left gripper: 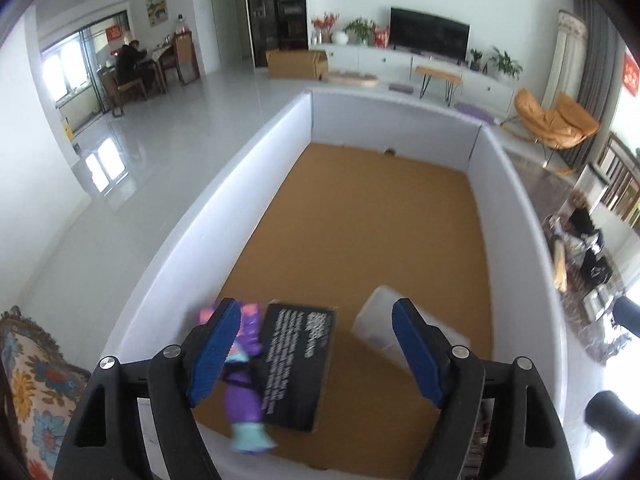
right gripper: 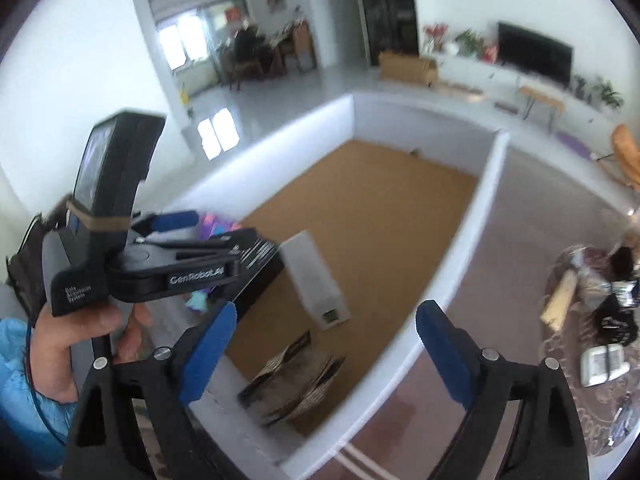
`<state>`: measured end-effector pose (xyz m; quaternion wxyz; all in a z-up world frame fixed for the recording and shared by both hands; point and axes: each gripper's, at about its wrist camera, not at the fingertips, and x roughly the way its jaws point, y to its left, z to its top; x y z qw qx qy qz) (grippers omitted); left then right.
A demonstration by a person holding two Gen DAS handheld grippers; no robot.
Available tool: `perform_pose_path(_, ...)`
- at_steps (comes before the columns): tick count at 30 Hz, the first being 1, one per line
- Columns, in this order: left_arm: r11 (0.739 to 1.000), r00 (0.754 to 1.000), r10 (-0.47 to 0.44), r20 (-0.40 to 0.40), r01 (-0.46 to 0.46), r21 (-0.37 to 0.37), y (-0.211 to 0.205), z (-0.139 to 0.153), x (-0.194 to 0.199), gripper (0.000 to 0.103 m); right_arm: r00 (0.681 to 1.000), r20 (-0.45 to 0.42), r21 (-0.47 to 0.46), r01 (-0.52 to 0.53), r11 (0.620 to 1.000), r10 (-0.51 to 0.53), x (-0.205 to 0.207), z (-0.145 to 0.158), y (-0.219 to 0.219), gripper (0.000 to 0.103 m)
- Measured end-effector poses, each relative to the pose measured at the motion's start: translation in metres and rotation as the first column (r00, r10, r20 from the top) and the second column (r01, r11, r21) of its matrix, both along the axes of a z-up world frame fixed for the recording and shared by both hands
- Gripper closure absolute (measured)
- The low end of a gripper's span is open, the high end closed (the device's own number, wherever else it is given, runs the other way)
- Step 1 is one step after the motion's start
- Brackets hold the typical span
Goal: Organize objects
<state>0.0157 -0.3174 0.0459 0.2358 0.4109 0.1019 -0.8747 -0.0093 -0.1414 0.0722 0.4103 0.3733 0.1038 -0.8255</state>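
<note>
Currently I have the task's things gathered at the near end of the pen: a black box (left gripper: 298, 364) with white print lies flat on the floor, a purple toy (left gripper: 244, 384) sits just beside it against the near-left wall, and a clear plastic container (left gripper: 384, 324) lies to its right. From the right wrist view a fanned stack of booklets (right gripper: 296, 380) rests in the near corner. My judgement: items are being lined up along the near wall, leaving the far floor free.

Left gripper (left gripper: 316, 352) hovers above the box and toy, jaws spread wide, holding nothing. Right gripper (right gripper: 320, 354) hangs over the near wall, jaws also wide apart and empty.

Surface: brown cork-like floor (left gripper: 372, 220) enclosed by a low white wall (left gripper: 192, 232).

Room: glossy pale tiles, television (left gripper: 430, 36) on a white console, orange chair (left gripper: 556, 120), a seated person at a far table (left gripper: 130, 64).
</note>
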Motion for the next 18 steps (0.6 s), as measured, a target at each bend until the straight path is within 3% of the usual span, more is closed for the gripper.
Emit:
perform_pose_path(5, 0.998, 0.992, -0.067, -0.103, 0.067, -0.004, 0.031, 0.026, -0.01, 0.026, 0.979, -0.106, -0.038, 0.17, 0.985, -0.173, -0.007, -0.002, 0.078, 0.002)
perform_pose_path(7, 0.991, 0.981, -0.13, -0.142, 0.131, -0.001, 0.055, 0.034, -0.016, 0.026, 0.953, -0.151, -0.03, 0.26, 0.965, -0.262, -0.014, -0.021, 0.114, 0.002)
perform_pose_path(10, 0.967, 0.951, -0.252, -0.177, 0.256, 0.004, 0.103, 0.041, -0.022, 0.026, 0.888, -0.191, 0.077, 0.439, 0.895, -0.419, -0.027, -0.067, 0.179, 0.002)
perform_pose_path(12, 0.934, 0.918, -0.347, -0.19, 0.357, 0.02, 0.145, 0.041, -0.028, 0.026, 0.848, -0.15, 0.145, 0.527, 0.837, -0.508, -0.036, -0.099, 0.219, 0.002)
perform_pose_path(14, 0.893, 0.883, -0.43, -0.186, 0.447, 0.056, 0.186, 0.036, -0.035, 0.019, 0.804, -0.107, 0.171, 0.594, 0.786, -0.585, -0.04, -0.115, 0.246, 0.002)
perform_pose_path(15, 0.876, 0.871, -0.458, -0.18, 0.476, 0.077, 0.206, 0.03, -0.036, 0.011, 0.779, -0.09, 0.173, 0.626, 0.76, -0.621, -0.039, -0.121, 0.259, 0.002)
perform_pose_path(18, 0.822, 0.839, -0.526, -0.138, 0.543, 0.169, 0.257, 0.002, -0.055, 0.01, 0.72, -0.02, 0.199, 0.683, 0.703, -0.694, -0.046, -0.125, 0.286, 0.002)
